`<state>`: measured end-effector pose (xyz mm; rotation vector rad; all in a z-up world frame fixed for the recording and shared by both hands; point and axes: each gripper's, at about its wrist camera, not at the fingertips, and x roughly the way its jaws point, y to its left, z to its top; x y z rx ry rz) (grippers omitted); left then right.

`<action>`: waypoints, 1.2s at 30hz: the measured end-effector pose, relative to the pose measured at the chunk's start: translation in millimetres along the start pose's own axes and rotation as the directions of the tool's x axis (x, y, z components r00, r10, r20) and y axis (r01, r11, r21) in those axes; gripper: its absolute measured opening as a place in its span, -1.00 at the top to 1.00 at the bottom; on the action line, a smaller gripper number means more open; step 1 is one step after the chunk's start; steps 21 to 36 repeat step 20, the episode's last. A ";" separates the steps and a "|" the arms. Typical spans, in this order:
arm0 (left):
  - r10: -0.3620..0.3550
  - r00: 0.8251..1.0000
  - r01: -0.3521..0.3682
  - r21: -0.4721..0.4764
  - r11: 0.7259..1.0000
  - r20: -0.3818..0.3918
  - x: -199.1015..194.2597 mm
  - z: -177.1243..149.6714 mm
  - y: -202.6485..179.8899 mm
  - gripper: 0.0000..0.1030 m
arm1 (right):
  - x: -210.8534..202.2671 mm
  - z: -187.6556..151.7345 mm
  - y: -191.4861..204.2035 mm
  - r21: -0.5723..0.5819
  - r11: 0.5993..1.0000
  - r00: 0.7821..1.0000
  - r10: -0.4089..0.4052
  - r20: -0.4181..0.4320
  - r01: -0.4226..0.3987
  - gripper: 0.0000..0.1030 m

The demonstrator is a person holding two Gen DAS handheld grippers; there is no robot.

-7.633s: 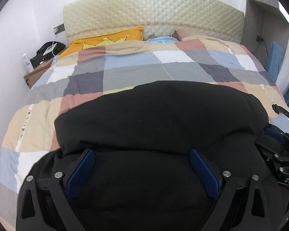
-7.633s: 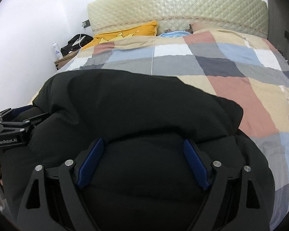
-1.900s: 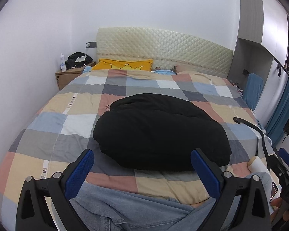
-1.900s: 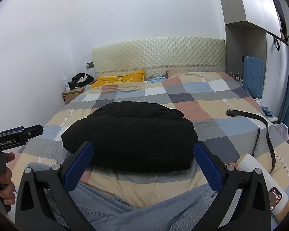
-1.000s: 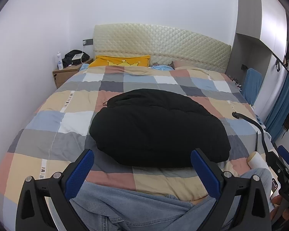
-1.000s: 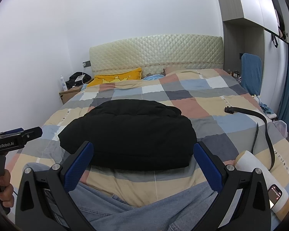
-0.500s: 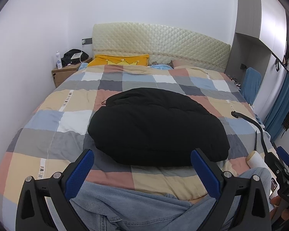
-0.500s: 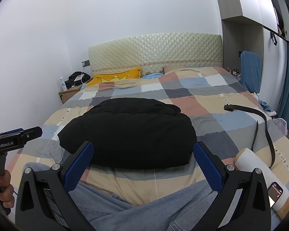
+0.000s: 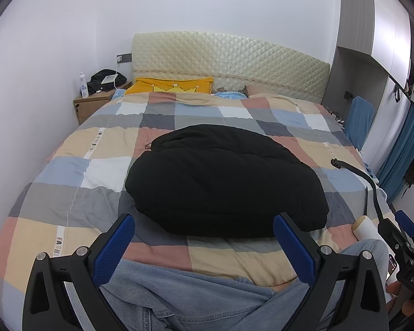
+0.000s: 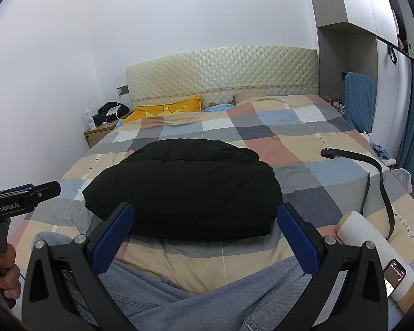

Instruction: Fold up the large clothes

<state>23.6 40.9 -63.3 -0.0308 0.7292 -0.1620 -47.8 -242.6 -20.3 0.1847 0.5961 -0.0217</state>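
Both hand-held grippers level, spread wide, empty

Even, soft light; fisheye-warped edges

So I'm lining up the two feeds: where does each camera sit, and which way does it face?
Left wrist: on the left gripper, at the foot of the bed, facing the headboard over the black coat; shows its open blue fingers, jeans, and the right gripper at the right edge.
Right wrist: on the right gripper, same direction, set further right; shows jeans, the left gripper and a hand.
Shared: coat, headboard, yellow pillow, belt.
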 end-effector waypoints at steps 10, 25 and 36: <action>-0.003 1.000 0.003 -0.005 1.000 0.000 -0.5 -1.5 -0.8 -0.97 | 0.5 -2.9 1.3 0.002 1.000 1.000 -0.003 0.000 0.003 -1.00; -0.006 1.000 0.006 0.001 1.000 -0.006 0.9 -4.2 -7.9 -0.97 | 2.2 -8.2 2.9 0.007 1.000 1.000 -0.008 0.000 0.008 -1.00; -0.006 1.000 0.006 0.001 1.000 -0.006 0.9 -4.2 -7.9 -0.97 | 2.2 -8.2 2.9 0.007 1.000 1.000 -0.008 0.000 0.008 -1.00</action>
